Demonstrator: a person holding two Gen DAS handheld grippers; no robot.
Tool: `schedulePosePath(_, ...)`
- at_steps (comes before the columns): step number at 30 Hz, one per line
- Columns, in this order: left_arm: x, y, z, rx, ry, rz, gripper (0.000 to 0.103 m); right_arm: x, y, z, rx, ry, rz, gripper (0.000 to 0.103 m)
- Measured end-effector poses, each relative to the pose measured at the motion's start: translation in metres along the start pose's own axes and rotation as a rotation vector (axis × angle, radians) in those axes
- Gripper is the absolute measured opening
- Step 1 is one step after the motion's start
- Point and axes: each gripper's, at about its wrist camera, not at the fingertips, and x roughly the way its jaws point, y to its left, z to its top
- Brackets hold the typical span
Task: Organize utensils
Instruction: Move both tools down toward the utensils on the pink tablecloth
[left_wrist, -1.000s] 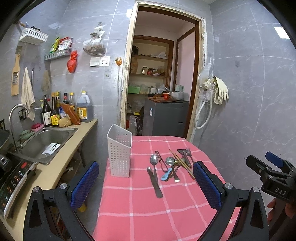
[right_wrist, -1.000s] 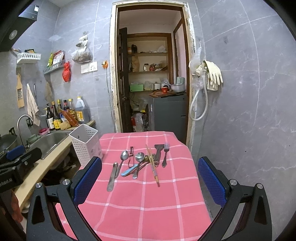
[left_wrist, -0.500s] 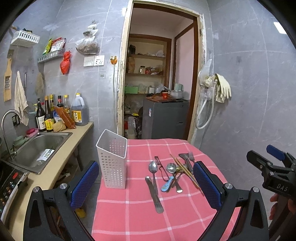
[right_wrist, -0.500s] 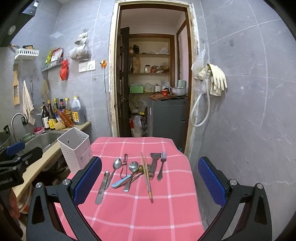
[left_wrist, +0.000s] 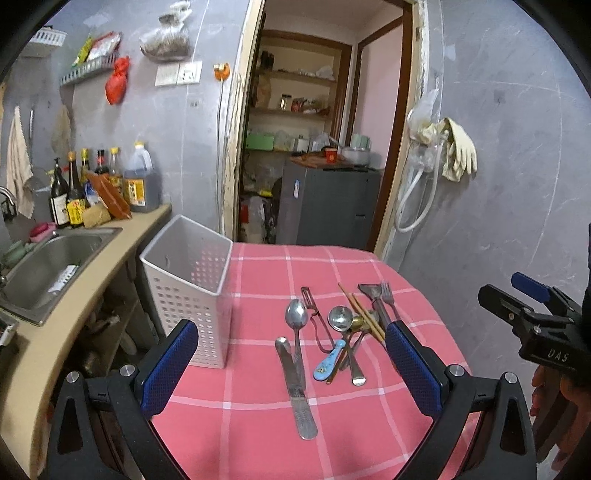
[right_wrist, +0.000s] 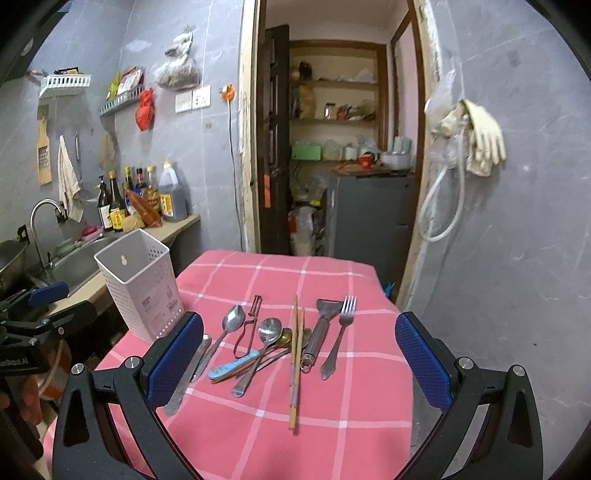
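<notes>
Utensils: a loose heap (right_wrist: 280, 343) lies on the pink checked tablecloth (right_wrist: 258, 424), none of it lifted.
Left gripper (left_wrist: 291, 369): jaws spread wide and empty, hanging above the near part of the cloth, with the table knife (left_wrist: 295, 387) and the steel spoon (left_wrist: 296, 317) showing between its blue pads.
Right gripper (right_wrist: 299, 365): jaws likewise spread wide, holding nothing, framing the whole heap from above the near edge.
Nearest pieces: chopsticks (right_wrist: 294, 362) lie lengthwise in the middle; the blue-handled spoon (right_wrist: 232, 367) and a ladle-shaped spoon (right_wrist: 269, 328) cross each other just to their left.
Farther pieces: fork (right_wrist: 340, 336) at the right edge of the heap, flat scraper (right_wrist: 321, 325) just beside it, peeler (right_wrist: 251, 321) towards the back.
Holder: the white perforated caddy (left_wrist: 192, 295) stands upright at the left corner of the cloth, apart from the heap; what shows of its inside looks empty.
Progress: by this look, nothing is sorted yet; every piece has still to go into the caddy.
Surroundings: sink (left_wrist: 48, 266) and bottles (left_wrist: 74, 192) on the counter to the left.
</notes>
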Motion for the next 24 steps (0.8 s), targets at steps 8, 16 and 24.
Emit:
schedulePosePath(8, 0.051, -0.004, -0.005, -0.041, 0.076, -0.01, 0.081, 0.065, -0.015, -0.004, 0.029, 0.081, 0.079, 0.097)
schedulePosePath(16, 0.114, -0.001, -0.022, -0.124, 0.223, 0.021, 0.05, 0.136, -0.016, -0.022, 0.02, 0.229, 0.164, 0.055)
schedulePosePath(24, 0.16, 0.008, -0.037, -0.199, 0.343, 0.112, 0.037, 0.192, -0.014, -0.035, 0.005, 0.359, 0.224, 0.032)
